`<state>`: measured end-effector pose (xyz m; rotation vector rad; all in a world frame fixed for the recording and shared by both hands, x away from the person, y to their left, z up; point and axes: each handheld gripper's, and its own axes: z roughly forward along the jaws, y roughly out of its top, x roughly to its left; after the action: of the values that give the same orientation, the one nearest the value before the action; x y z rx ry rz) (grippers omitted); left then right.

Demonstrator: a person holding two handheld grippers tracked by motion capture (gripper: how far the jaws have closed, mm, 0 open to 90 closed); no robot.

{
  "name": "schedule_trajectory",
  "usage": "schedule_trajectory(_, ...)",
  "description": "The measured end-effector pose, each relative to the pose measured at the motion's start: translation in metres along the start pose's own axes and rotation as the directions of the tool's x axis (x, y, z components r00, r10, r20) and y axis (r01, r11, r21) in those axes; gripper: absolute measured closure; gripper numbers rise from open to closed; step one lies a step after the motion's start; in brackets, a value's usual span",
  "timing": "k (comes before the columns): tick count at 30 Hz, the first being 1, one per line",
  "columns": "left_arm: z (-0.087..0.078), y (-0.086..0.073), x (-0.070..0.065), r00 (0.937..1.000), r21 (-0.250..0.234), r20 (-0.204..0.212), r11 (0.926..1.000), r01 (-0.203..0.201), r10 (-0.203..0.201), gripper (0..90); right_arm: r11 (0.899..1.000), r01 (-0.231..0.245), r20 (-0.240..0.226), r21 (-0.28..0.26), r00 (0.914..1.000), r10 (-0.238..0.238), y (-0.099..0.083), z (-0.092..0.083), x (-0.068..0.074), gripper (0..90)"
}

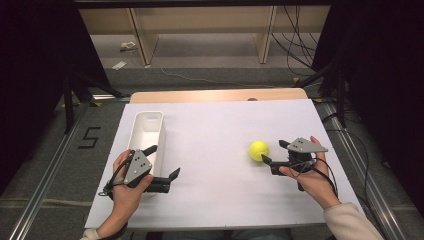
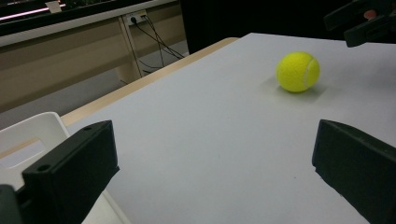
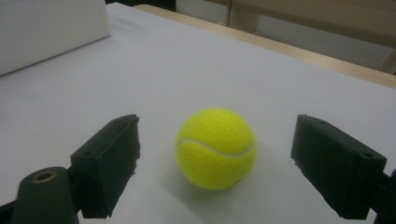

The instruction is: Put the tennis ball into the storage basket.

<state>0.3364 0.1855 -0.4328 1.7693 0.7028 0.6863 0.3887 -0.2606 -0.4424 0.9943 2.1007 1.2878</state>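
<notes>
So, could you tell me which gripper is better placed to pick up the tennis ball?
The right gripper. Its open jaws already flank the tennis ball on the table. The left gripper, also open, sits across the table beside the white bin, well away from the ball.

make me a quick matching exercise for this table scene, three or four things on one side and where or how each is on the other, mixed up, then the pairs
Things:
1. round yellow tennis ball
2. long white plastic bin
3. left gripper
4. right gripper

Places or states:
A. open, beside the bin's near end
B. empty, at the table's left
C. open, jaws either side of the ball
D. resting on the white tabletop, ungripped

Pairs: 1-D, 2-B, 3-A, 4-C
</notes>
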Motion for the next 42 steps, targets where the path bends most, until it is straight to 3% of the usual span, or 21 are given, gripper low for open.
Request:
schedule_trajectory(10,-0.001,0.000,0.000,1.0000,-0.005,0.001,1.0000,0.002,-0.002,0.0,1.000,0.016,0.002,0.015,0.9999,-0.016,0.005,0.018,0.005,15.7)
schedule_trajectory(20,-0.001,0.000,0.000,1.0000,-0.004,0.002,1.0000,0.003,-0.003,0.0,0.999,0.026,0.016,0.027,0.9995,-0.027,0.003,0.024,0.004,15.5)
schedule_trajectory(42,-0.002,0.001,0.001,1.0000,-0.010,-0.004,0.9999,0.000,0.000,0.0,0.992,0.018,0.019,0.122,0.9996,-0.020,-0.002,0.060,-0.001,15.4)
